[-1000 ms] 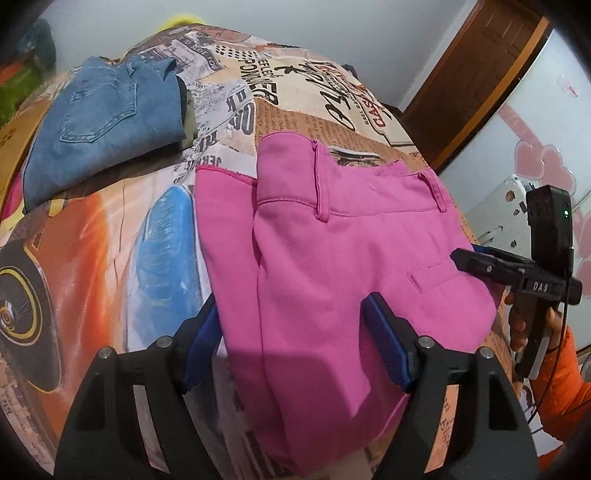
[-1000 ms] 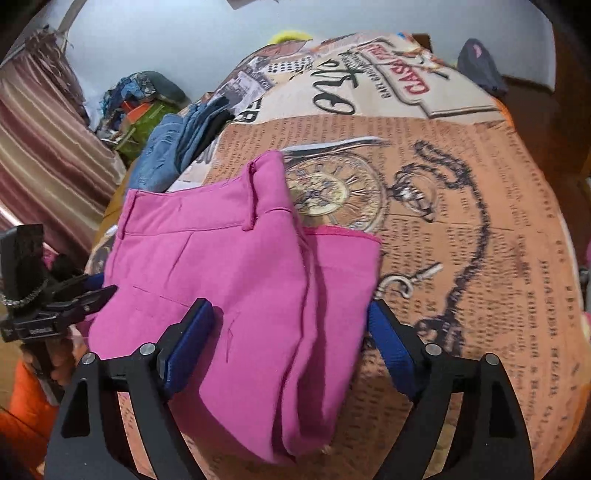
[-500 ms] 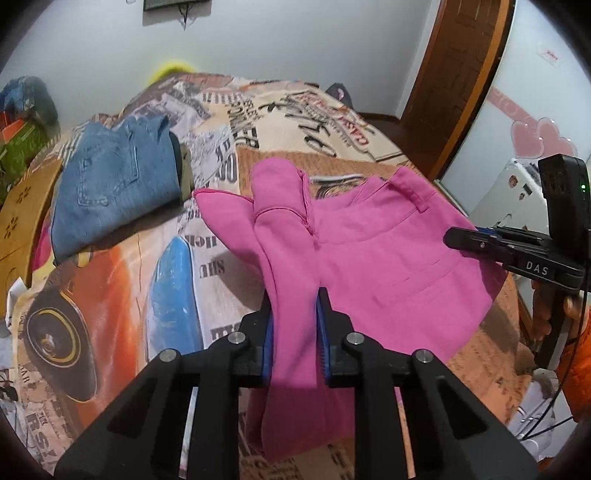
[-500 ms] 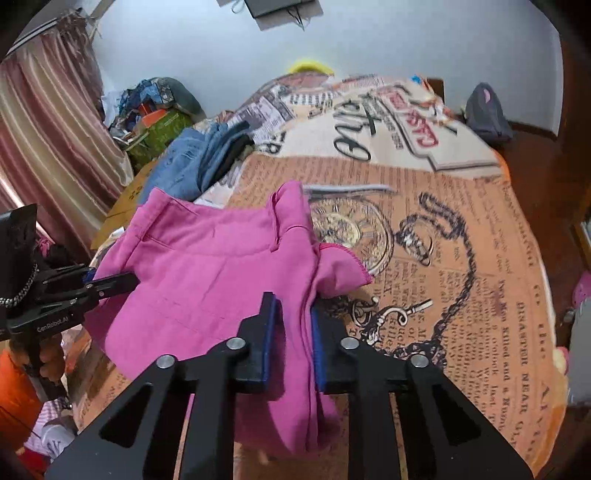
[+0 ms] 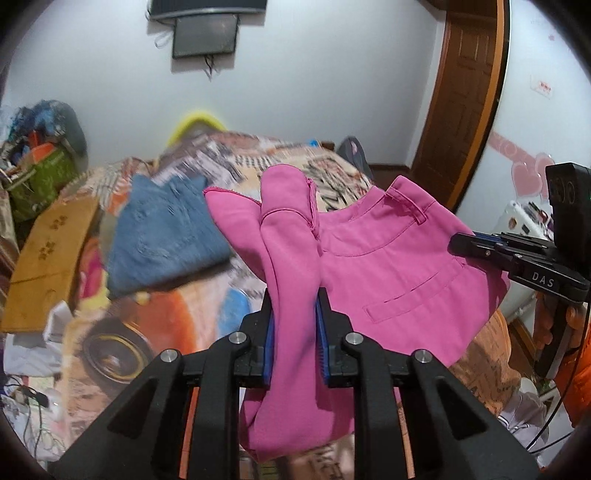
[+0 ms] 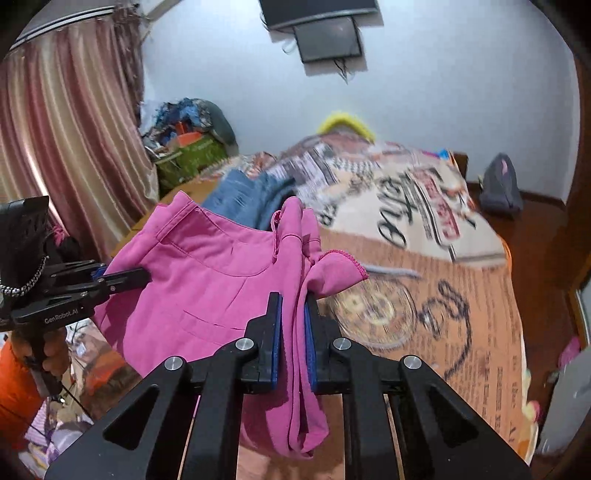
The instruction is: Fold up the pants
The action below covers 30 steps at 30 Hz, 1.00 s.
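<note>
Presently, one pair of pink pants (image 5: 388,273), folded, is held aloft above a bed, its waistband uppermost with a belt loop (image 5: 410,212) and a welt pocket (image 5: 402,295) visible on the flat panel.

Left gripper (image 5: 294,332): blue pads (image 5: 268,343) are drawn in tight on a bunched fold of the pink fabric, which hangs down below the jaws.

Right gripper (image 6: 293,332): jaws are likewise pressed together on a gathered fold of the same garment; a hemmed corner (image 6: 343,267) is seen flaring out to the right of it.

Each tool appears at the edge of the other's view, clamped on the pants' far side, held by a hand (image 6: 51,360) with an orange sleeve.

Bedspread (image 6: 461,302): printed with newspaper text, a pocket watch and chain; blurred.

Blue jeans (image 5: 162,232): folded, lying on the bedspread behind the pants.

Surroundings: striped curtain (image 6: 62,140), wall-mounted screen (image 5: 205,35), wooden door (image 5: 469,92), cluttered pile (image 6: 184,144) by the wall, grey bag (image 6: 500,188) on the floor.
</note>
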Each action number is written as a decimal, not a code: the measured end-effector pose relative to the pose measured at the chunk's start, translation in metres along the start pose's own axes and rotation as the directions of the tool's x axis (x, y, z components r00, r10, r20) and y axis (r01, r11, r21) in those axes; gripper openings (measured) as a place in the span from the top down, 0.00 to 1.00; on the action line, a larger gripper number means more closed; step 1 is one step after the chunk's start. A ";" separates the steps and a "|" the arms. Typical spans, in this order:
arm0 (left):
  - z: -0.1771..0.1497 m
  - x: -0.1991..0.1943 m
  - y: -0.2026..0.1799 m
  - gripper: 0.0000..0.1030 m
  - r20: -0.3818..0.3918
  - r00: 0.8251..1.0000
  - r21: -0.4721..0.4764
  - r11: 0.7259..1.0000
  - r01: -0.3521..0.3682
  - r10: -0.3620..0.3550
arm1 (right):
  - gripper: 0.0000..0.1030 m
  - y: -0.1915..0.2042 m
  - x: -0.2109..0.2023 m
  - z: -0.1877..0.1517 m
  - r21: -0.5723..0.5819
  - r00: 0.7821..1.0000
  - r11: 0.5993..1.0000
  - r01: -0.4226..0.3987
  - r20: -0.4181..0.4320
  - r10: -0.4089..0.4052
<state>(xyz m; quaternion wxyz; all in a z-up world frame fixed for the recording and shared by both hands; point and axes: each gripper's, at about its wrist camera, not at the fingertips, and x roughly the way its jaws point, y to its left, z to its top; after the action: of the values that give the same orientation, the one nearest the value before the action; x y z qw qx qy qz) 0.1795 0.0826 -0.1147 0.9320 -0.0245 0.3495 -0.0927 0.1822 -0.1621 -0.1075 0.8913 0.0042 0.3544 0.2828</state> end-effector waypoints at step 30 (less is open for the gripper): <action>0.092 0.037 0.161 0.82 0.080 0.990 -0.098 0.989 -0.111 0.119 | 0.93 0.084 0.103 0.137 -0.164 0.980 0.982 -0.097 0.156 0.123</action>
<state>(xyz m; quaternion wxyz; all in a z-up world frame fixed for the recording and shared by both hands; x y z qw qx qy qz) 0.2925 0.2321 -0.0867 0.9478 -0.0518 0.3139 -0.0211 0.2879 -0.0131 -0.0527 0.8982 -0.0223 0.2551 0.3573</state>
